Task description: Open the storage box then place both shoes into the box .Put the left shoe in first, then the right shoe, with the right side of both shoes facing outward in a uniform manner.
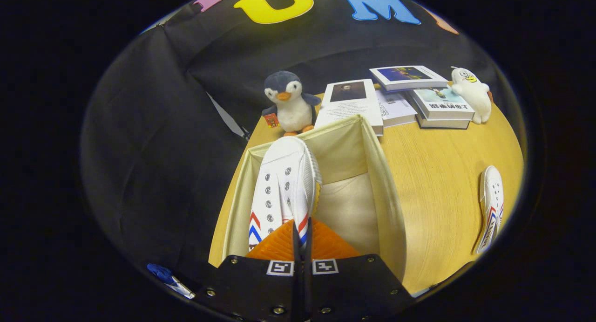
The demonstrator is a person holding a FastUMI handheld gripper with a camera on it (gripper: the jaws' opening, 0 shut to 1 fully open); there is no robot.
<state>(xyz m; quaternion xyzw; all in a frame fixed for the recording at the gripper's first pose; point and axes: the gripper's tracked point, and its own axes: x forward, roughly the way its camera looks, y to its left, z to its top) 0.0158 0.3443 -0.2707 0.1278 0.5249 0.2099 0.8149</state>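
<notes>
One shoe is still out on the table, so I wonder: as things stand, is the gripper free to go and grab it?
Probably not yet: the gripper is shut on the shoe over the box. The other shoe lies unobstructed.

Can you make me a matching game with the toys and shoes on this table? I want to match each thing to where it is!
Things:
1. penguin toy
2. shoe in the tongs
3. other shoe
4. white plush toy

Places:
A. lying on the bare table, off to the side of the box
B. beside the stacked books
C. over the open box, gripped by the tongs
D. standing just beyond the box's far wall

Pairs: 1-D, 2-C, 3-A, 4-B
</notes>
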